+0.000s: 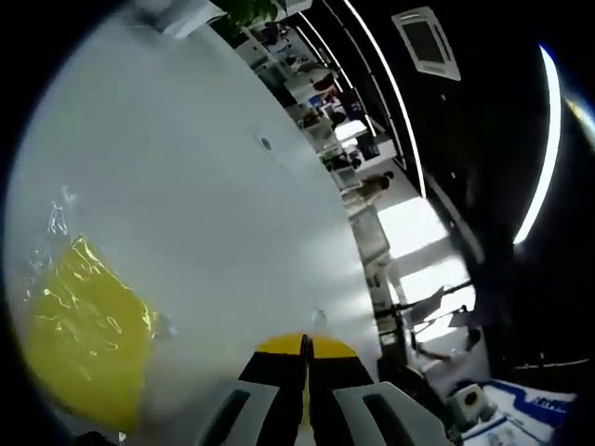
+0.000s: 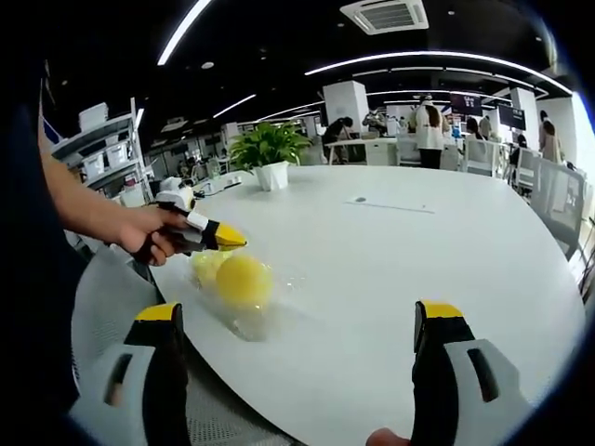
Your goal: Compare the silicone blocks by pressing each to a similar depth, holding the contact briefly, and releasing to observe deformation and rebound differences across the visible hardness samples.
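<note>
Yellow silicone blocks (image 2: 240,279) in clear wrap lie on white table (image 2: 390,269). Left tool (image 1: 304,351) pressed together, hovering at 10 o'clock of them; right tool (image 2: 296,327) spread. Advise slow, square press, equal depth.

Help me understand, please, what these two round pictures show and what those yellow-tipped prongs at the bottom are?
No robot arm here: a person holds a two-jaw hand tool in each hand, and a fisheye camera rides on each, looking forward along its jaws.

In the left gripper view, the left gripper rises from the bottom with its jaws pressed together and nothing between them. It points across a round white table, where a yellow block in clear wrapping lies.

In the right gripper view, the right gripper has its jaws wide apart and empty. Ahead, the person's hand holds the left gripper just above the yellow blocks; whether it touches them is unclear. A potted plant stands further back.
</note>
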